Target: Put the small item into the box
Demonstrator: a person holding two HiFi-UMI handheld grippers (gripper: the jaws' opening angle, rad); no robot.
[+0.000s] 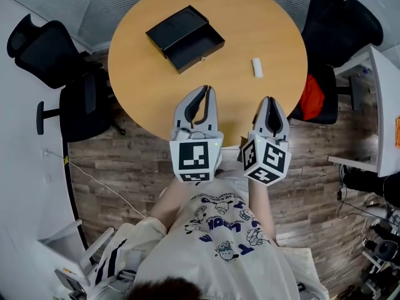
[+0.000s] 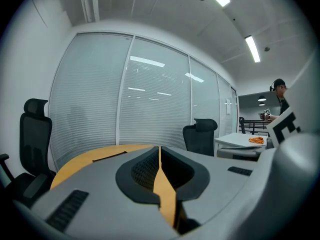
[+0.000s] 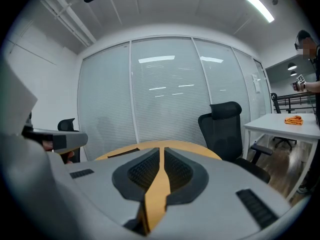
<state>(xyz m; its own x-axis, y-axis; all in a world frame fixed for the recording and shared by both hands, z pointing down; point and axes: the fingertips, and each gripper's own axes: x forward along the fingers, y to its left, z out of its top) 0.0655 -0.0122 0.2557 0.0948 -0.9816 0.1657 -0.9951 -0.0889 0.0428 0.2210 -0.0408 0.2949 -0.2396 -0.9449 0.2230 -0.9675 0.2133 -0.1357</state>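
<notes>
An open black box [image 1: 184, 36] lies on the far left part of the round wooden table [image 1: 156, 99]. The small white item [image 1: 257, 67] lies on the table's right side, apart from the box. Over the near edge, my left gripper [image 1: 205, 90] is shut with nothing in it, pointing towards the box. Beside it on the right, my right gripper [image 1: 269, 100] is also shut and empty, a short way in front of the white item. In the left gripper view the jaw tips [image 2: 160, 148] meet, with the box [image 2: 107, 156] low beyond them. The right gripper [image 3: 161, 149] shows its tips together, the box [image 3: 124, 152] far left.
Black office chairs stand at the left [image 1: 59, 80] and far right [image 1: 340, 27] of the table. A red cloth [image 1: 312, 95] lies on the right chair. A white desk [image 1: 381, 105] stands at the right edge. A person [image 3: 307, 79] stands in the background.
</notes>
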